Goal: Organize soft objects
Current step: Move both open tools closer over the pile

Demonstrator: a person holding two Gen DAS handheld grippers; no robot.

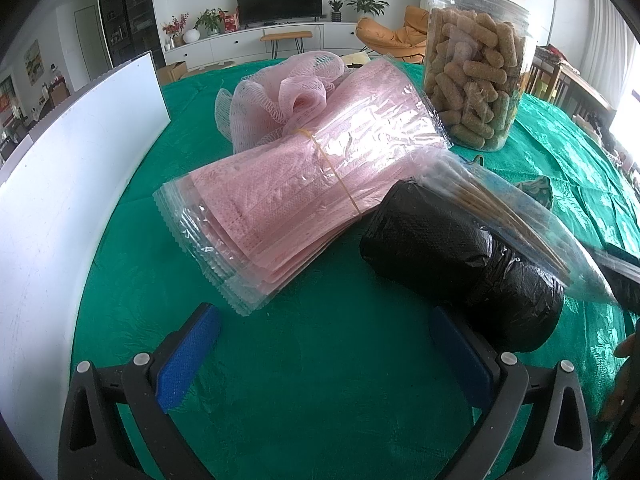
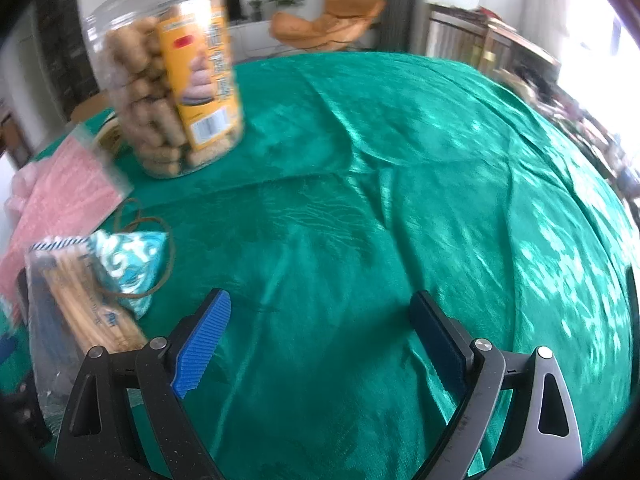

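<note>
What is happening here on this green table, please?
A person holds two grippers over a green tablecloth, and neither holds anything. The left gripper is open before a rubber-banded stack of pink face masks in clear wrappers and a black plastic roll. A pink mesh bath sponge lies behind the masks, near a clear jar of brown snack sticks. The right gripper is open over bare cloth.

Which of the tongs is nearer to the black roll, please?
Left. The left tongs sit open right by the black roll, its right pad beside it. The right tongs are open over bare green cloth.
</note>
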